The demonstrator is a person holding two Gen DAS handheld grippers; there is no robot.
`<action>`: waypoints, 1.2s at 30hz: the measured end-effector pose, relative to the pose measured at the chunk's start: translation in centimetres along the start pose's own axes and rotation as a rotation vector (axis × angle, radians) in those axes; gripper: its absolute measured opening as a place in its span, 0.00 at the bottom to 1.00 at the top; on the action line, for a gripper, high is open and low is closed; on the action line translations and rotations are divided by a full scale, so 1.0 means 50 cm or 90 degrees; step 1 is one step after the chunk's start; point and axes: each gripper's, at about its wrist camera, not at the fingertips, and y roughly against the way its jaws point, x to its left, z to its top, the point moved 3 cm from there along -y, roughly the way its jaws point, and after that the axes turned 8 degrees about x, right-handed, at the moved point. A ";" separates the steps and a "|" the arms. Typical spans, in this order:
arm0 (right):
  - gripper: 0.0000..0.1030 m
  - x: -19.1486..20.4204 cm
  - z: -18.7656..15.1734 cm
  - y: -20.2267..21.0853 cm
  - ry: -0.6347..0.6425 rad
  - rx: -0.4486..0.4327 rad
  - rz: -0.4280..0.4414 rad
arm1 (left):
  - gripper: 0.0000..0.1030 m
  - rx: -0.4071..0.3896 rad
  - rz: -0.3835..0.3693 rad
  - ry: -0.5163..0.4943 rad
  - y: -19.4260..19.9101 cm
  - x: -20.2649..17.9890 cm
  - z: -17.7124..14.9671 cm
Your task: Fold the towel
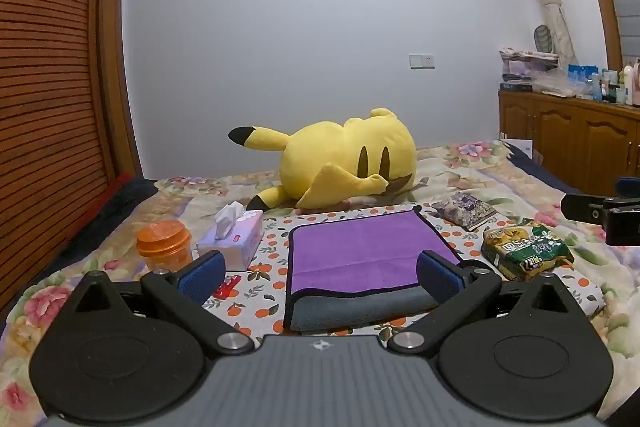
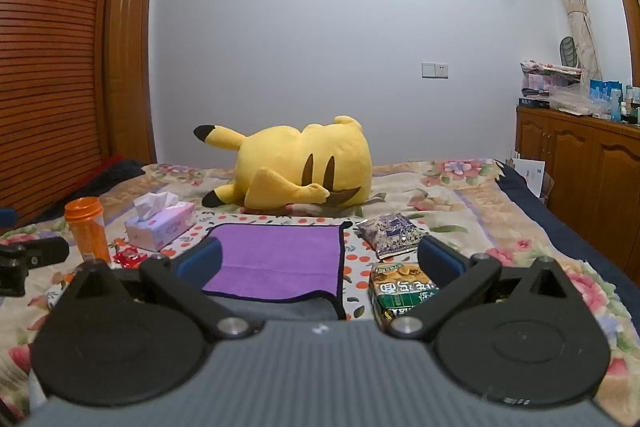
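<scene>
Towel is lying folded on the orange-print cloth, purple side up, grey flap sticking out at 6 o'clock, black trim running round it. I'm holding left gripper spread wide over its near edge, gripping nothing; right gripper spread too, empty. One tissue box and one orange jar sitting at 9 o'clock. Two snack packs at 3 o'clock: green pack, purple pack. One yellow plush crowding 12 o'clock.
</scene>
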 end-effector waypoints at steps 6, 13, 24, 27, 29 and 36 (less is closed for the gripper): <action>1.00 0.004 0.002 0.000 0.000 0.000 0.000 | 1.00 0.002 0.000 0.001 0.000 0.001 0.000; 1.00 0.006 0.003 0.000 0.001 0.001 -0.001 | 1.00 0.001 0.000 -0.001 0.000 0.000 0.000; 1.00 0.004 0.002 0.001 0.002 0.001 -0.001 | 1.00 0.001 0.001 -0.002 0.001 0.001 0.000; 1.00 0.005 0.001 0.001 0.002 0.001 -0.001 | 1.00 0.001 0.001 -0.003 0.001 0.000 0.000; 1.00 0.005 0.001 0.001 0.002 0.001 -0.001 | 1.00 0.001 0.001 -0.003 0.001 0.000 0.000; 1.00 0.004 -0.002 0.000 0.002 0.001 -0.001 | 1.00 0.001 0.001 -0.003 0.001 0.000 0.000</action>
